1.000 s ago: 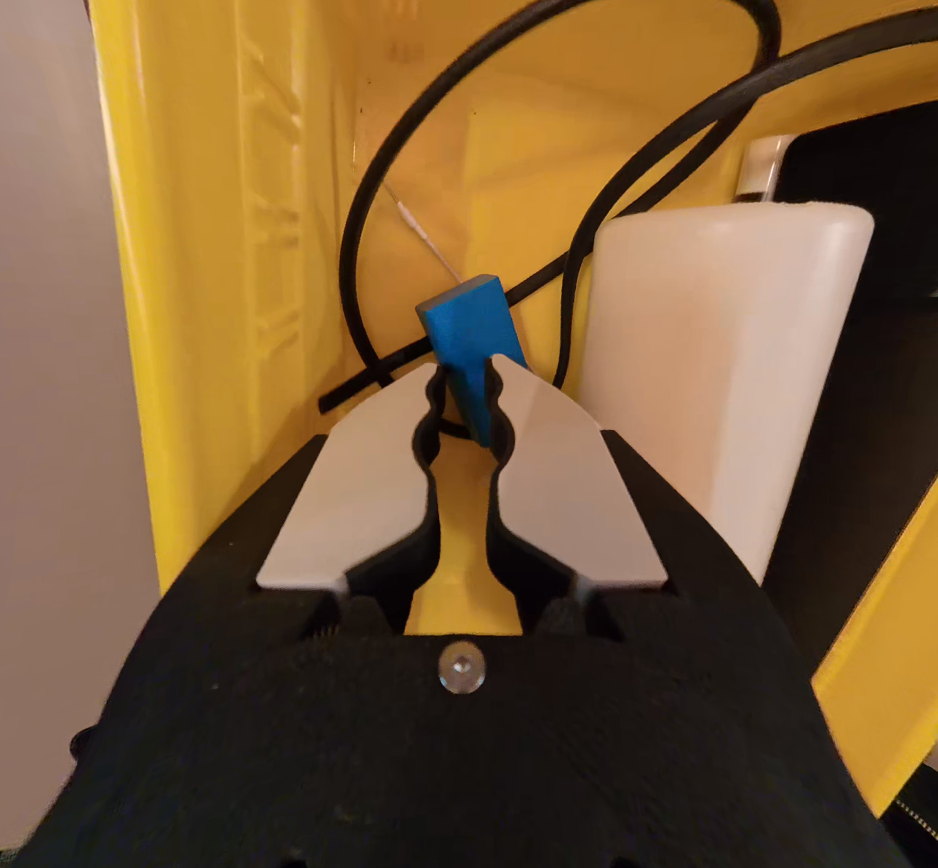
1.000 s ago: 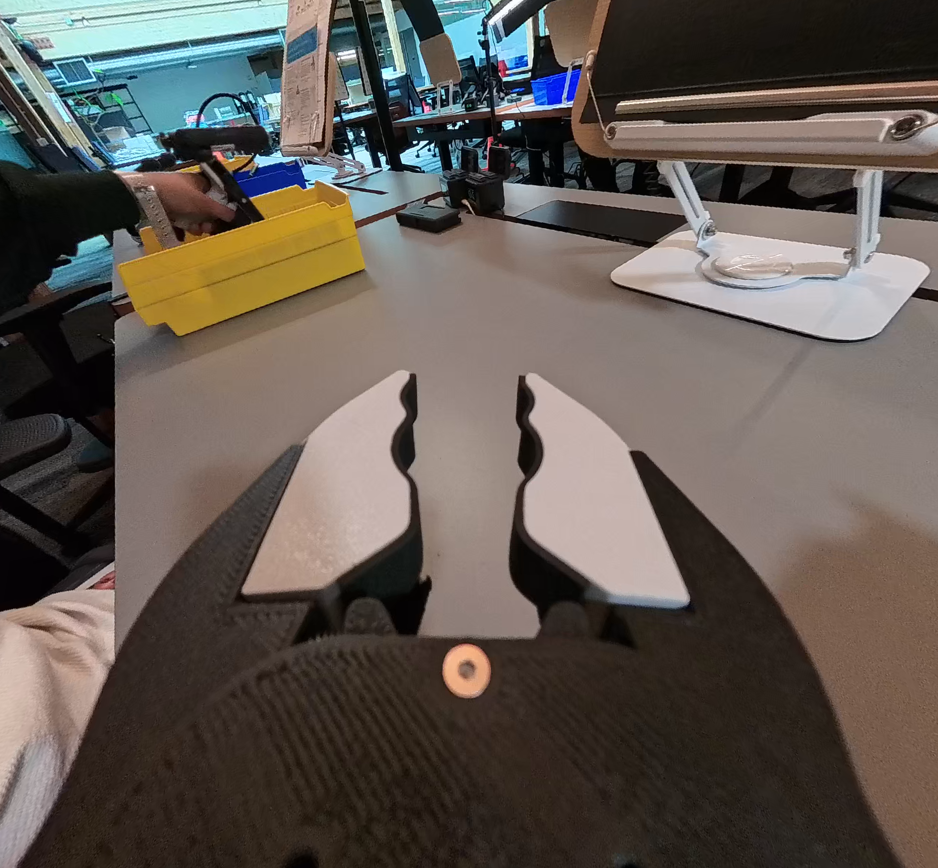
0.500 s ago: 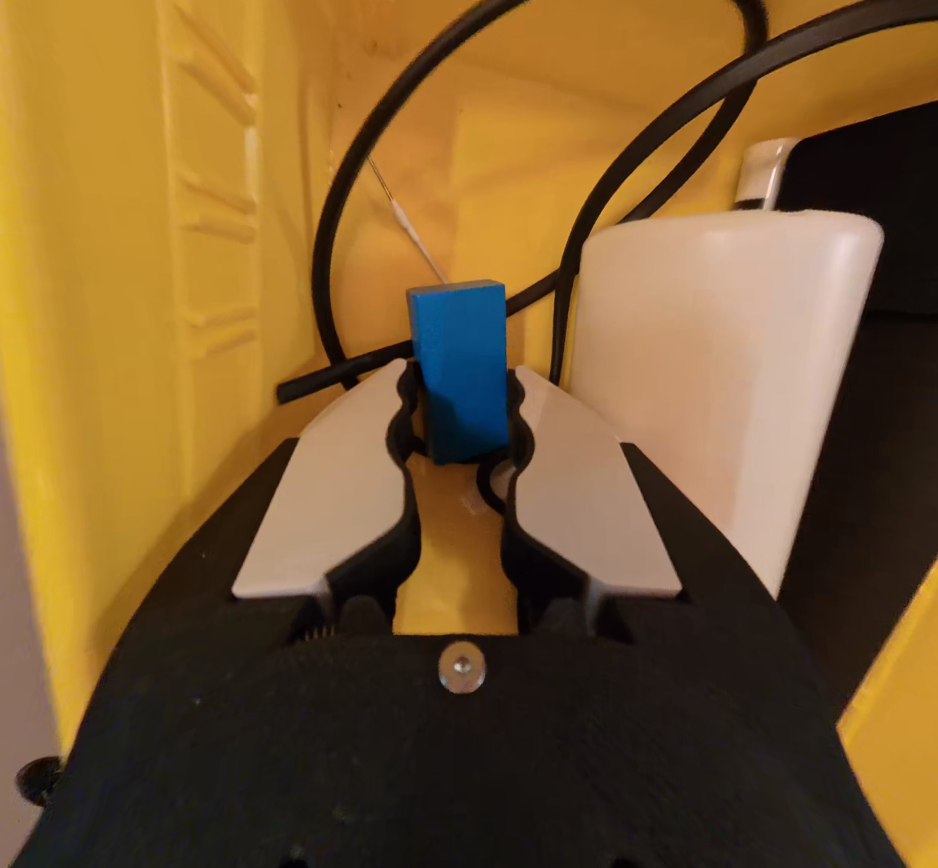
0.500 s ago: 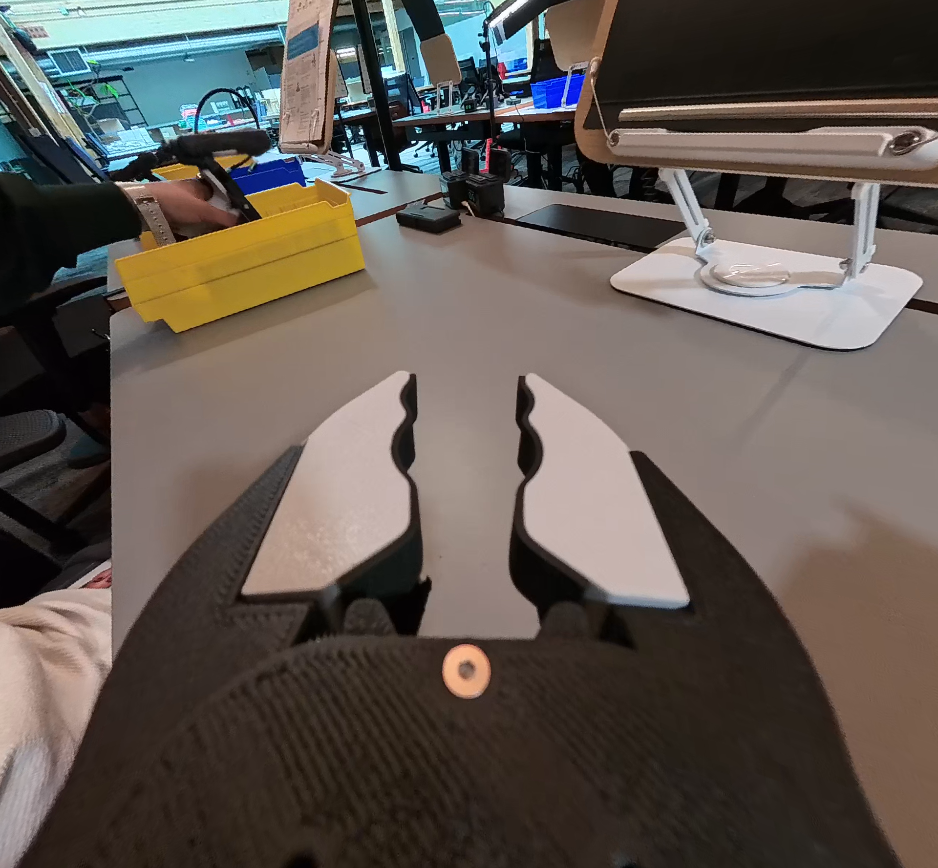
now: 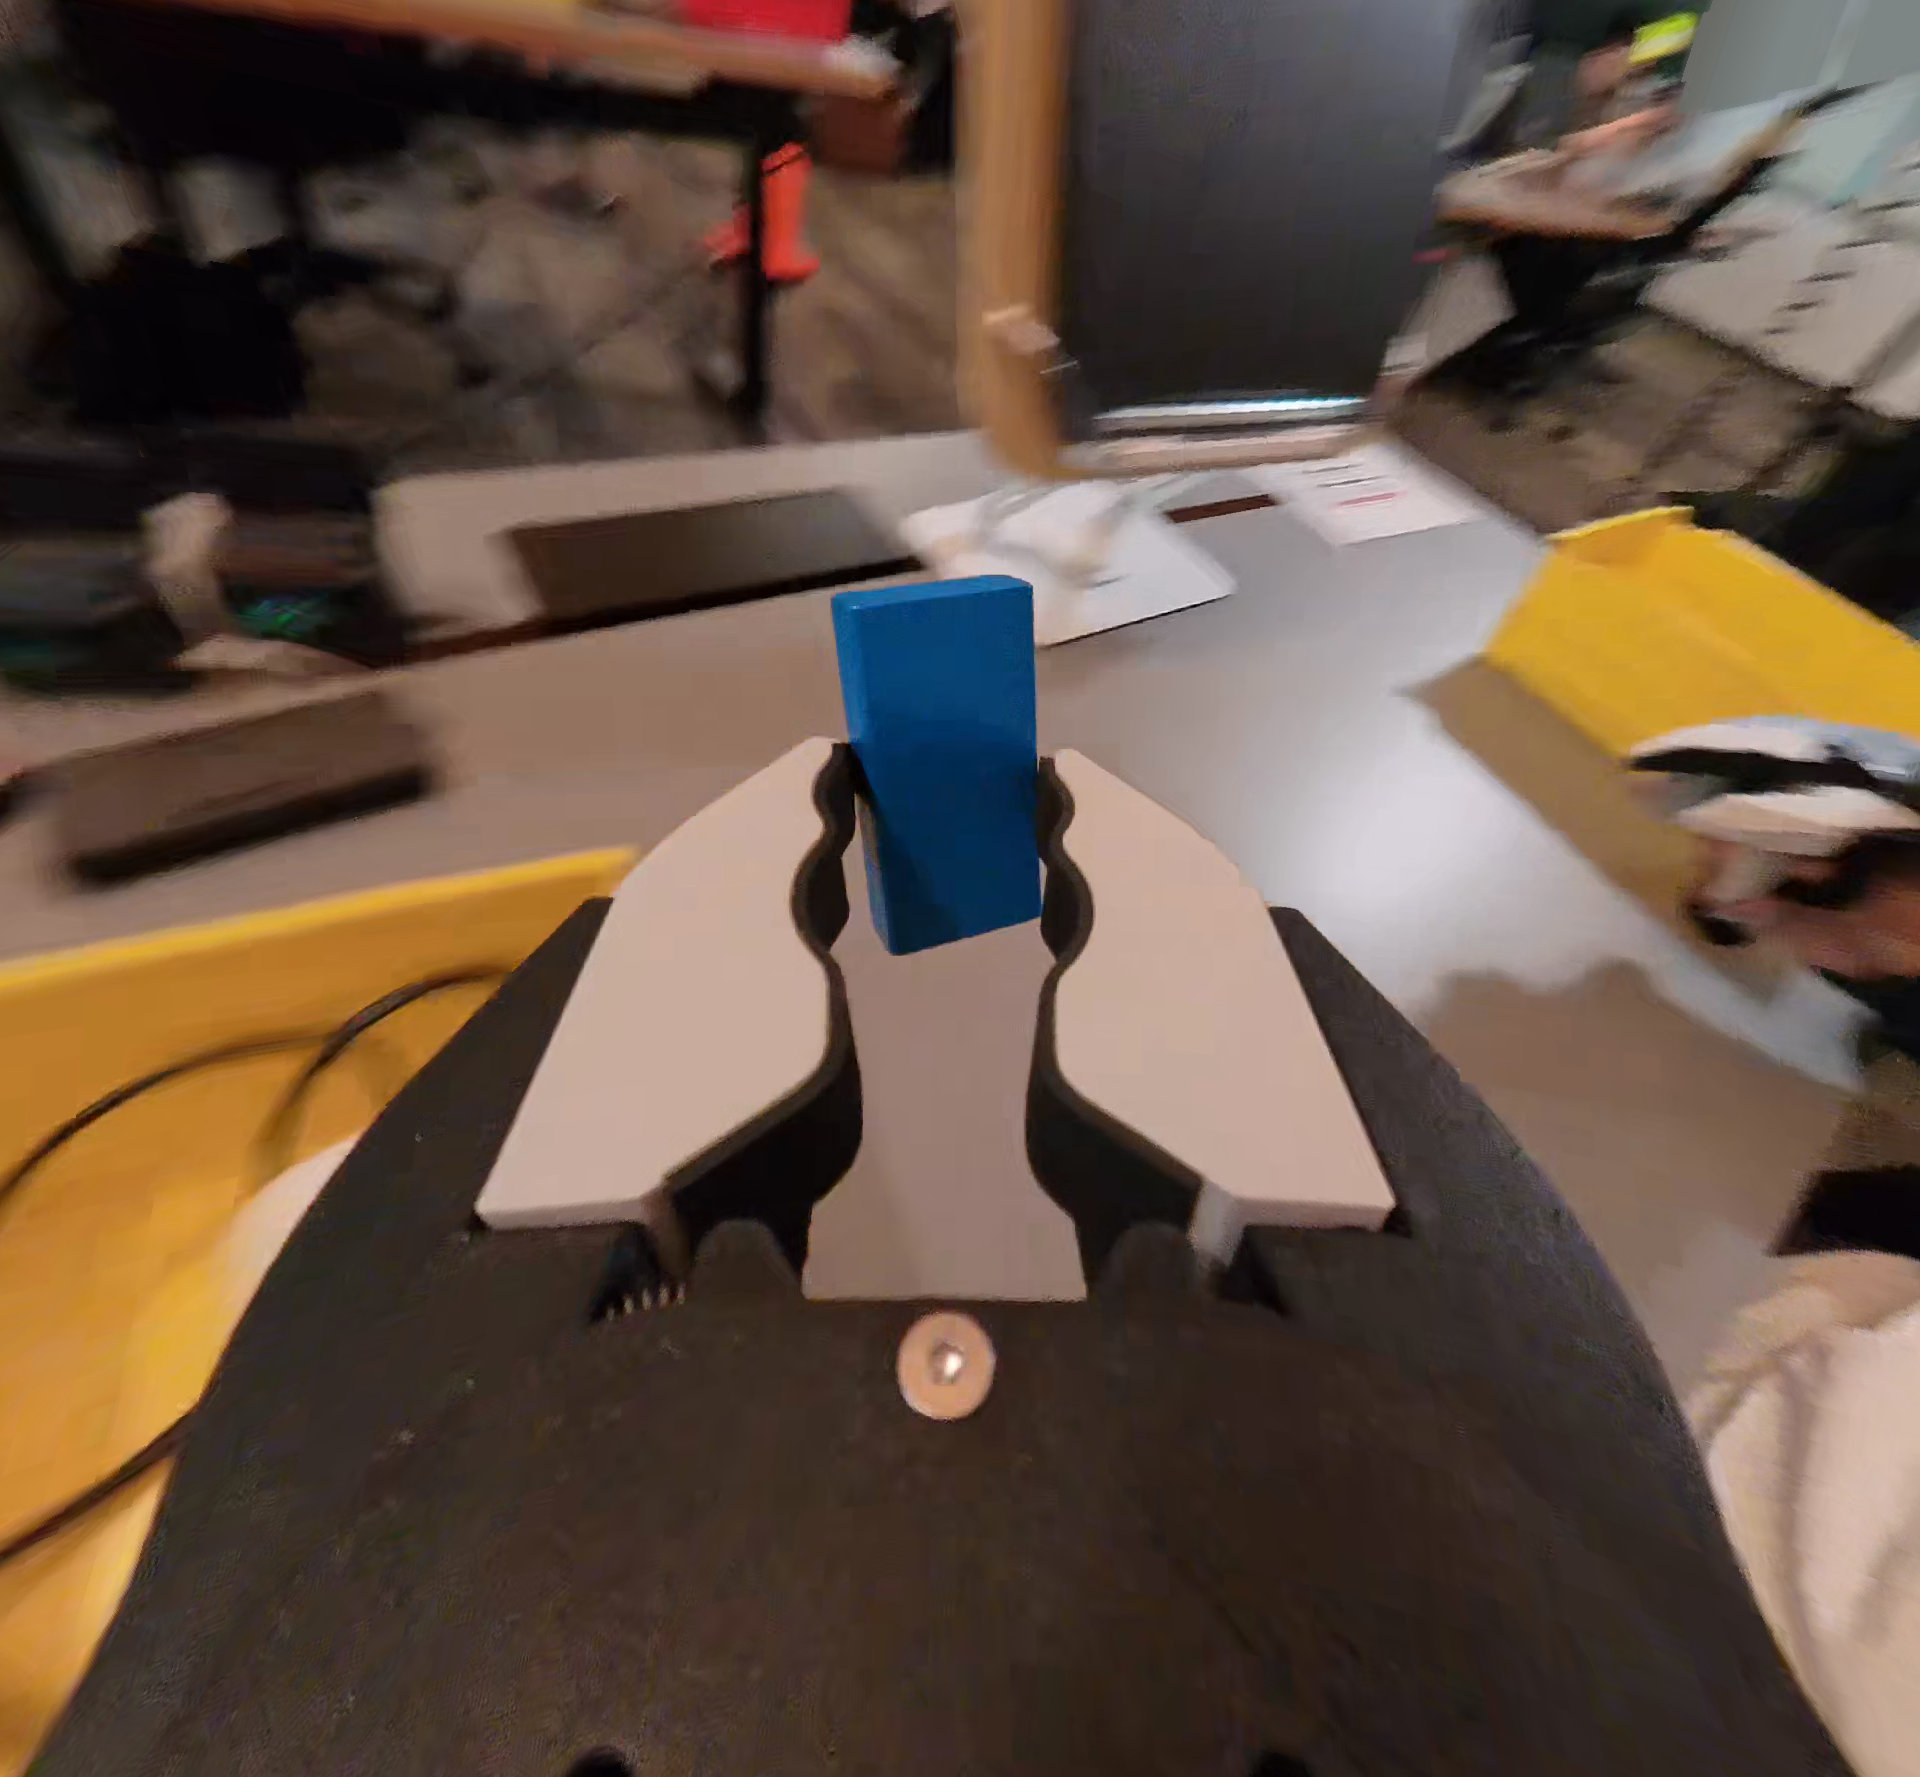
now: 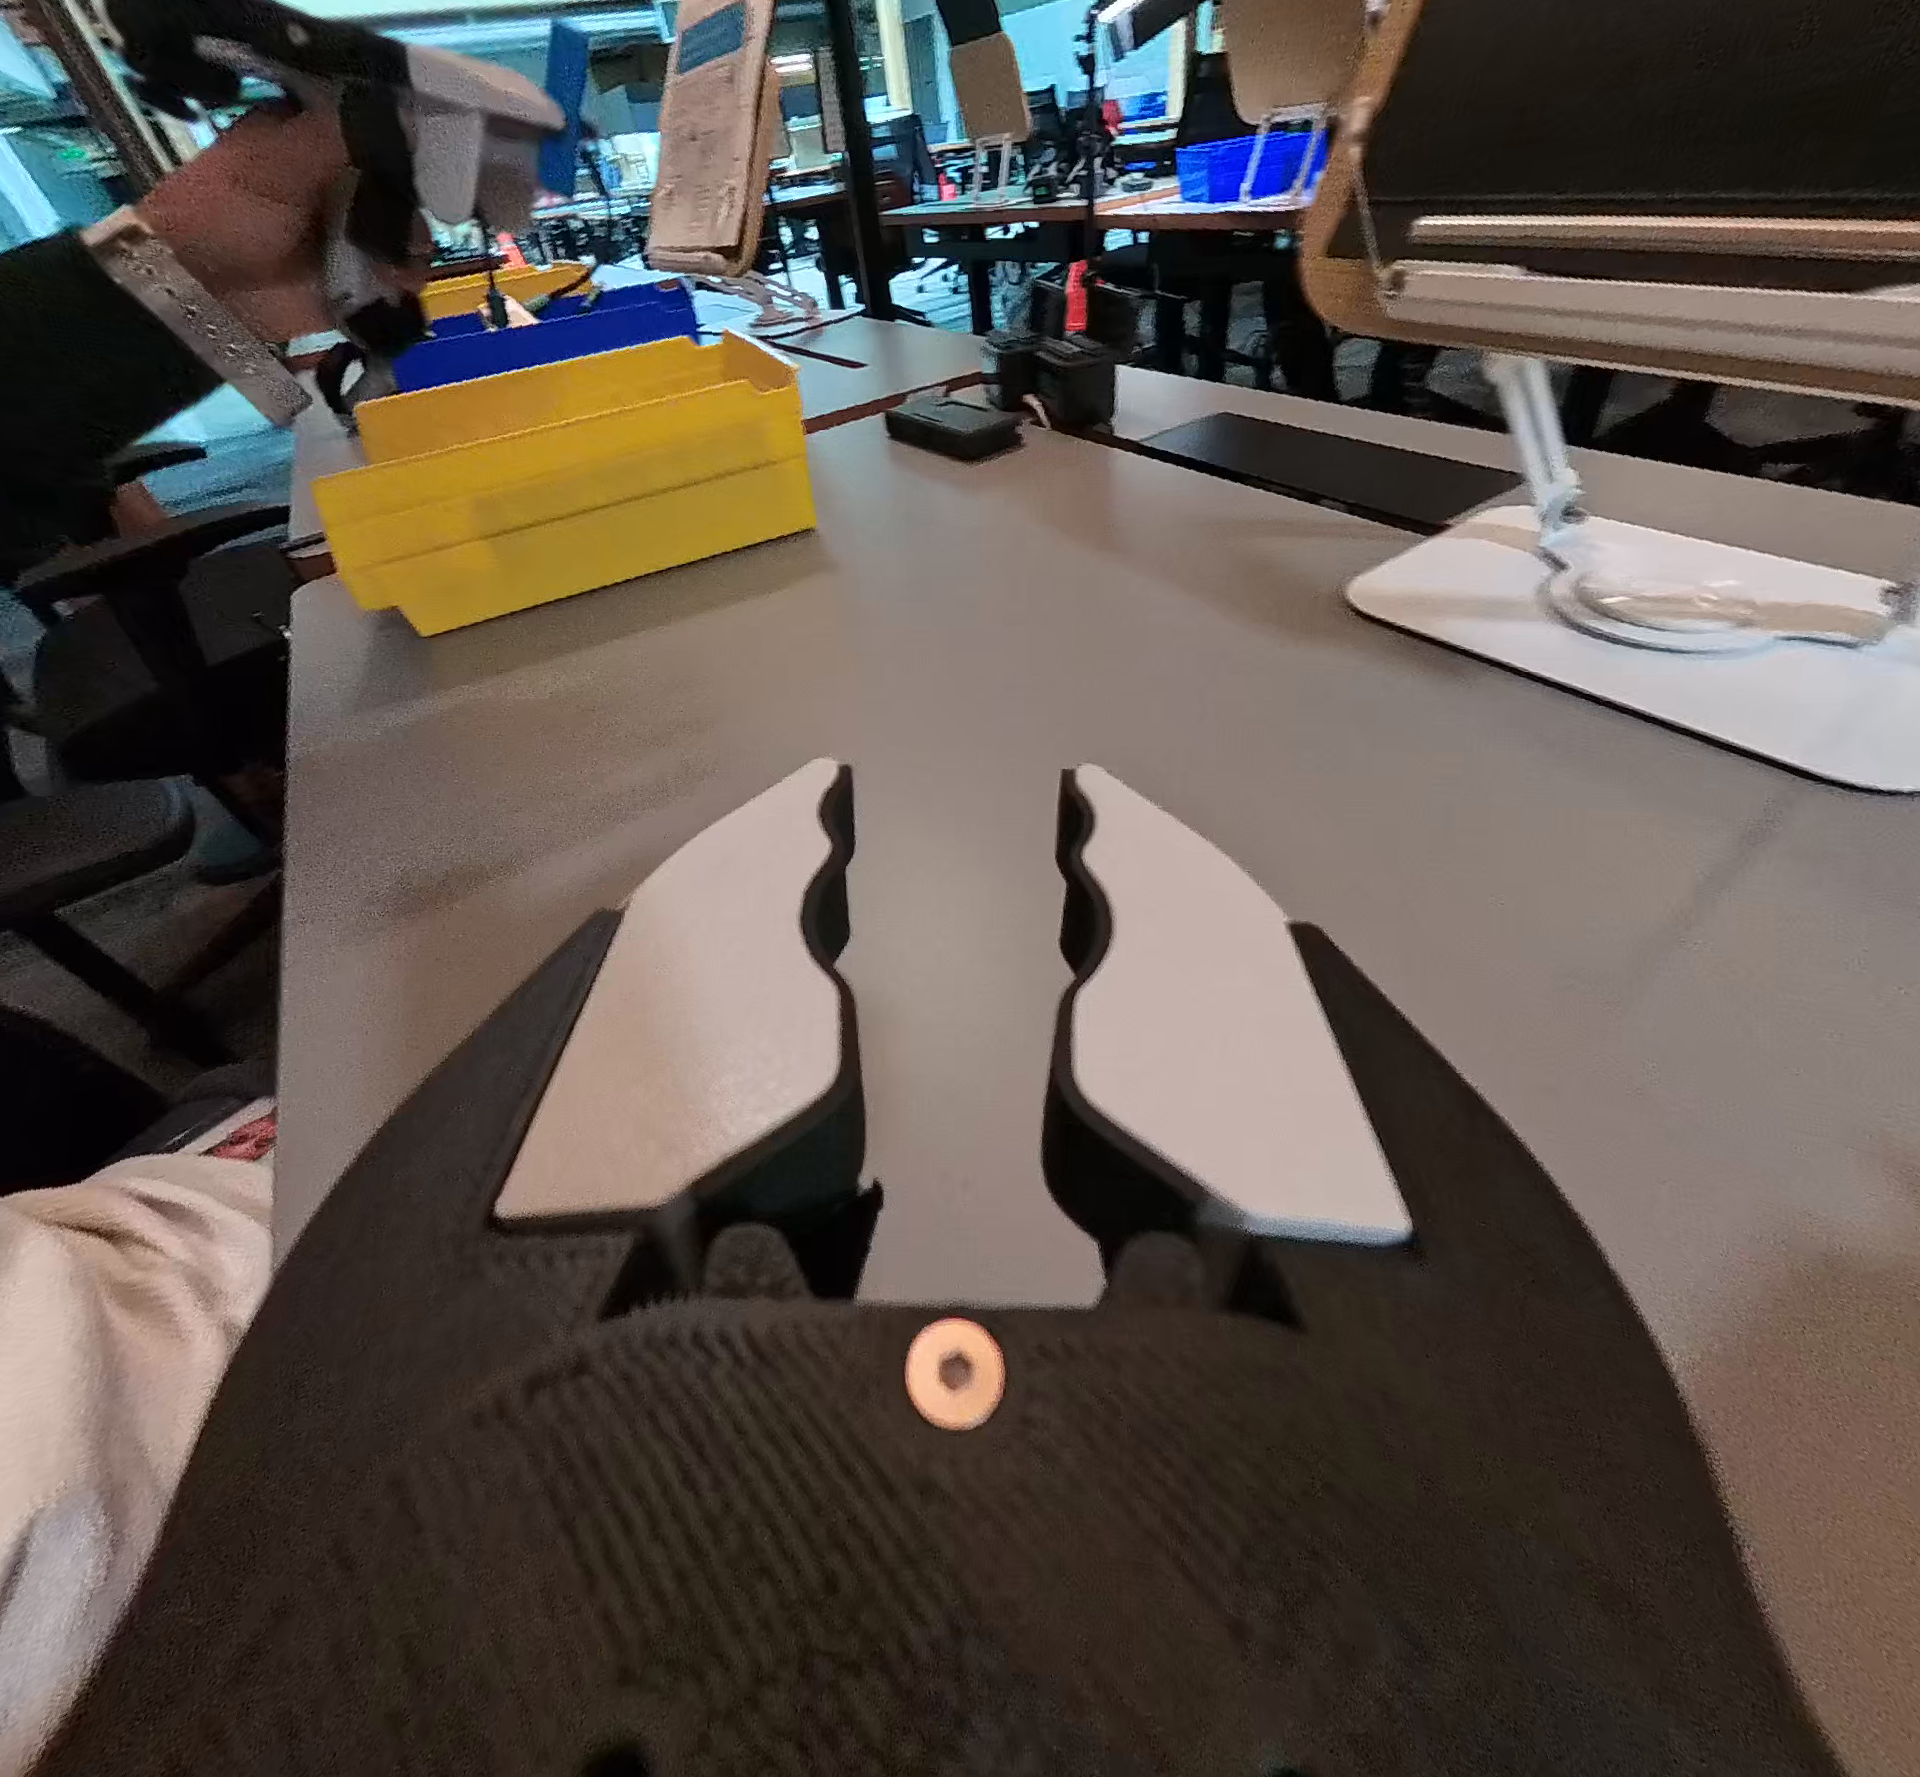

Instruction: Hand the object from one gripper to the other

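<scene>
Left tongs (image 5: 943, 771) clamp the blue block (image 5: 938, 761) by its lower half above the worktop (image 6: 1039, 647), upper end free, presumably for takeover; right tongs (image 6: 954, 782) wait low, parted and empty.

My grey table (image 6: 1039, 647) carries a yellow bin (image 6: 566, 491) near its far left corner, a white monitor stand base (image 6: 1662, 647) at the right, and a small black box (image 6: 951, 428) and a dark flat mat (image 6: 1320, 470) toward the back edge.
</scene>
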Available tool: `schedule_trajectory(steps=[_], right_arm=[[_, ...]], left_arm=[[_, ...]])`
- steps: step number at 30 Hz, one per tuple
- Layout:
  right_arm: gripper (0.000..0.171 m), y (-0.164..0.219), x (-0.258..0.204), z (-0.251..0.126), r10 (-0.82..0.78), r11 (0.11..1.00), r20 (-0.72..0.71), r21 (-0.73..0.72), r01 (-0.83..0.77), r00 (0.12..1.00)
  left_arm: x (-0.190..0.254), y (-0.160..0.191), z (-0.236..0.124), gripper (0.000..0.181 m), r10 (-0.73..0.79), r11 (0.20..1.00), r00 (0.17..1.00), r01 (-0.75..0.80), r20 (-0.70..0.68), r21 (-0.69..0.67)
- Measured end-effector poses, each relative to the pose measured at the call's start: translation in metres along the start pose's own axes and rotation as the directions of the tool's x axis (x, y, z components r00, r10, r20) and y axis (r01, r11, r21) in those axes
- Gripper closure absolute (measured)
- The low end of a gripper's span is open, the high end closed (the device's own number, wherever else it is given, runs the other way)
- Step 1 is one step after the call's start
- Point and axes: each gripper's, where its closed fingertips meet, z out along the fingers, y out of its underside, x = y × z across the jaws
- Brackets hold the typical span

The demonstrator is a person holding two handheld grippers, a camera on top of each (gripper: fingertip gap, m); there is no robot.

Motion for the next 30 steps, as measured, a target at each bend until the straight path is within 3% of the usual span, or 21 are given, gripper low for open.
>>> schedule_trajectory(steps=[5, 11, 14, 17, 21, 23, 25, 28, 30], right_arm=[[0.133, 0.0, -0.028, 0.003, -0.022, 1.0, 0.077, 0.009, 0.021, 0.997], [0.137, -0.003, -0.047, 0.0, 0.03, 0.999, 0.112, 0.038, -0.034, 0.993], [0.136, -0.003, -0.046, -0.004, 0.06, 0.997, 0.063, 0.049, -0.063, 0.996], [0.131, -0.008, -0.051, -0.009, 0.075, 0.993, 0.057, 0.083, -0.079, 0.996], [0.131, -0.009, -0.06, -0.011, 0.058, 0.993, 0.048, 0.097, -0.062, 0.997], [0.135, -0.01, -0.061, -0.013, 0.059, 0.991, 0.042, 0.115, -0.063, 0.997], [0.153, -0.009, -0.06, -0.016, 0.053, 0.992, 0.034, 0.109, -0.057, 0.998], [0.154, -0.01, -0.061, -0.021, 0.047, 0.994, 0.052, 0.101, -0.052, 0.998], [0.155, -0.017, -0.058, -0.029, 0.022, 0.99, 0.051, 0.139, -0.029, 0.998]], left_arm=[[0.135, 0.022, 0.057, 0.148, 0.104, 0.991, 0.965, -0.078, -0.243, 0.112], [0.249, 0.106, 0.121, 0.148, 0.195, 0.981, 0.921, -0.181, -0.337, 0.072], [0.287, 0.129, 0.136, 0.148, 0.232, 0.973, 0.914, -0.211, -0.334, 0.096], [0.309, 0.138, 0.145, 0.148, 0.296, 0.955, 0.9, -0.28, -0.321, 0.097], [0.333, 0.145, 0.148, 0.148, 0.263, 0.965, 0.888, -0.245, -0.378, 0.097], [0.342, 0.152, 0.149, 0.148, 0.271, 0.962, 0.876, -0.257, -0.398, 0.089], [0.349, 0.155, 0.148, 0.148, 0.287, 0.958, 0.865, -0.268, -0.411, 0.103], [0.354, 0.154, 0.145, 0.148, 0.263, 0.965, 0.848, -0.23, -0.461, 0.128], [0.356, 0.146, 0.14, 0.126, 0.219, 0.974, 0.832, -0.153, -0.509, 0.168]])
